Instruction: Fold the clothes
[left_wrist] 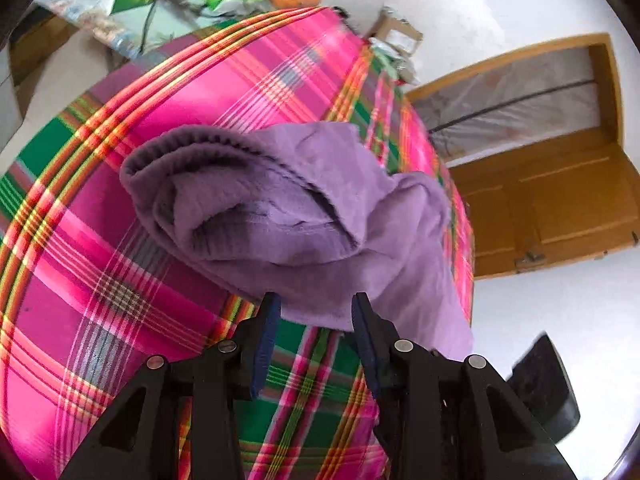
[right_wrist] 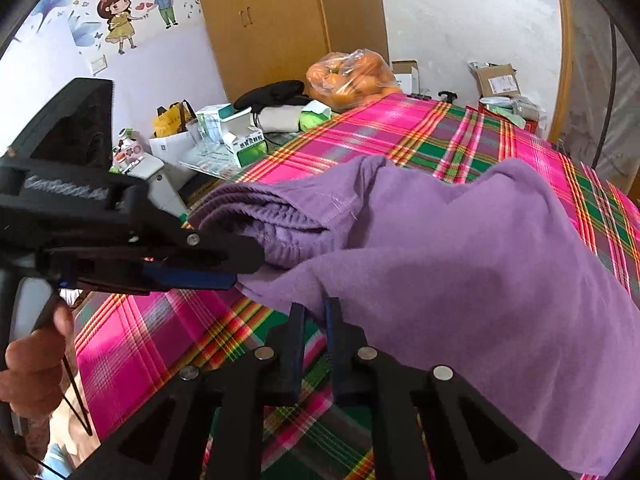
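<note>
A purple garment point(left_wrist: 280, 208) with a ribbed waistband point(right_wrist: 256, 208) lies bunched on the pink and green plaid cloth point(left_wrist: 92, 288). My left gripper point(left_wrist: 316, 308) is open, and the garment's near edge reaches in between its blue-padded fingers point(left_wrist: 266, 344). From the right wrist view, the left gripper point(right_wrist: 234, 278) comes in from the left with its tip against that same edge, held by a person's hand point(right_wrist: 36, 364). My right gripper point(right_wrist: 316, 308) is shut on a fold of the purple garment point(right_wrist: 460, 280), which rises and drapes to the right.
A bag of oranges point(right_wrist: 352, 76), green and white boxes point(right_wrist: 244, 144), bags and a cardboard box point(right_wrist: 498, 80) crowd the far side of the plaid cloth point(right_wrist: 400, 136). A wooden wardrobe point(right_wrist: 272, 20) stands behind, and a wooden door point(left_wrist: 560, 208) sits beside the bed's right edge.
</note>
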Demonstrator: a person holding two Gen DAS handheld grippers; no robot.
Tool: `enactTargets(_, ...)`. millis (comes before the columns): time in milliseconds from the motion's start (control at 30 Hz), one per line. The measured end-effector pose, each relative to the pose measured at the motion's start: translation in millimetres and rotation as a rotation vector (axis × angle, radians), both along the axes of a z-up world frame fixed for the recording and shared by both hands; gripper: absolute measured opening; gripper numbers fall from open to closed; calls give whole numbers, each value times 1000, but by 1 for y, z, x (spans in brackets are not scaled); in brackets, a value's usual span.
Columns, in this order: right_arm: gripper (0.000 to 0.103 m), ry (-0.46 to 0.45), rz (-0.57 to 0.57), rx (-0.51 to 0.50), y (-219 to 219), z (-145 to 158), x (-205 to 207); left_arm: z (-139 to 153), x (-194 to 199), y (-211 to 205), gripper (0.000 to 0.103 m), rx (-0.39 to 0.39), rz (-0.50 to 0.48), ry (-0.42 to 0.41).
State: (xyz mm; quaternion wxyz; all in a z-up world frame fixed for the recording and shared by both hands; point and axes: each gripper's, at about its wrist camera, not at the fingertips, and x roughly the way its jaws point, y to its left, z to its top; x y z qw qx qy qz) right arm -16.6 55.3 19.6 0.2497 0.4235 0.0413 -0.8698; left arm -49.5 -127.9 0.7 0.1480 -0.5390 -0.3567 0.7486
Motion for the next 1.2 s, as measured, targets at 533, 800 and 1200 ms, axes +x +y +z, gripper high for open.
enactTargets(533,22,-48,-129,19,43,-22,9,-29,-2,-1,38,121,97,-126)
enactTargets(800,22,-52,-121,15,40,-26,12,-33,-10,-6,38,157,200,-136)
enactTargets(1200,22,-41,-136,22,49,-26,16,-33,-18,-6,9,183,238,-134)
